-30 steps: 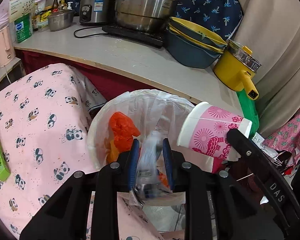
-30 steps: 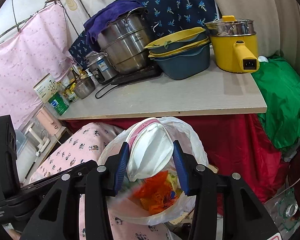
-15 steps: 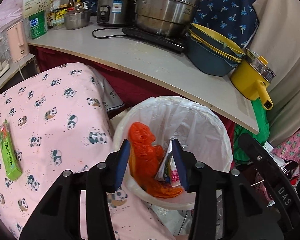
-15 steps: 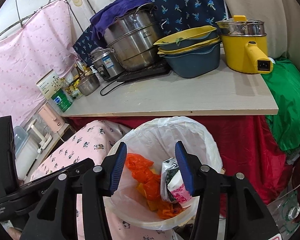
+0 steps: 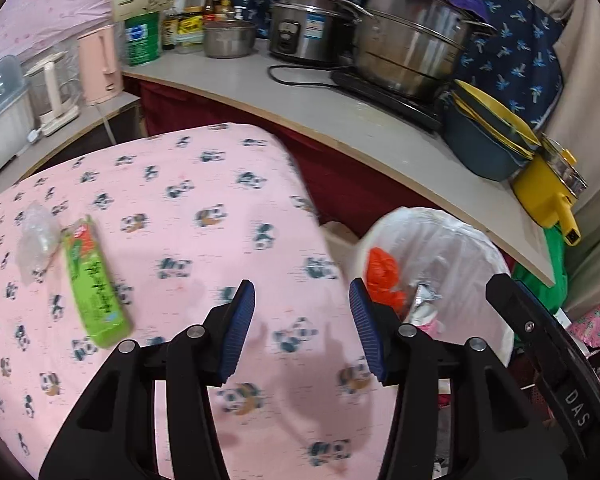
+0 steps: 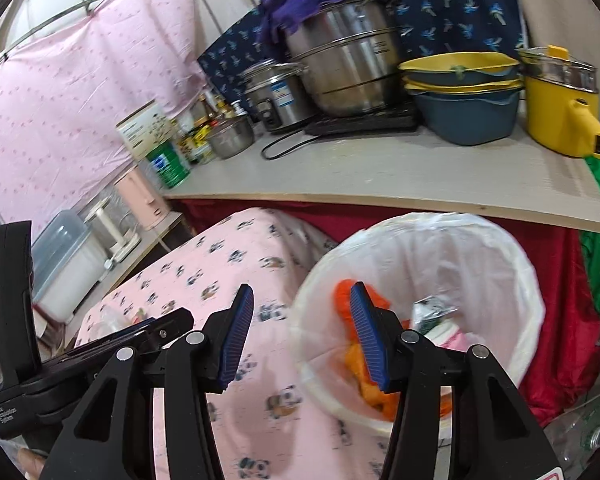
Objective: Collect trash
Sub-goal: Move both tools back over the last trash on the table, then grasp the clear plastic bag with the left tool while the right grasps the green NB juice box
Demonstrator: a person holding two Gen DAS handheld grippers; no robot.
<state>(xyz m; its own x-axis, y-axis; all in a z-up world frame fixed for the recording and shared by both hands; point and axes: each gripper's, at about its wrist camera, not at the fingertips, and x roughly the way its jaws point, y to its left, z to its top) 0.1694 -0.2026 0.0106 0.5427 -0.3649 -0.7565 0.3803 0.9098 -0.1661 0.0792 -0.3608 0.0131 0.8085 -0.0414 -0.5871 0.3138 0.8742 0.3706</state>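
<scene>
The white-lined trash bin stands beside the pink panda-print table and holds an orange bag, a wrapper and a pink cup. A green packet and a clear crumpled wrapper lie on the table's left. My left gripper is open and empty over the table's right edge. My right gripper is open and empty, at the bin's left rim.
A grey counter behind holds a steel pot, rice cooker, stacked blue-yellow basins, a yellow electric pot, jars and a green can. A pink kettle stands at left.
One second ago the left gripper held a clear wrapper and the right a pink cup over the bin; both opened and dropped them in. Both grippers have since swung left toward the table.
</scene>
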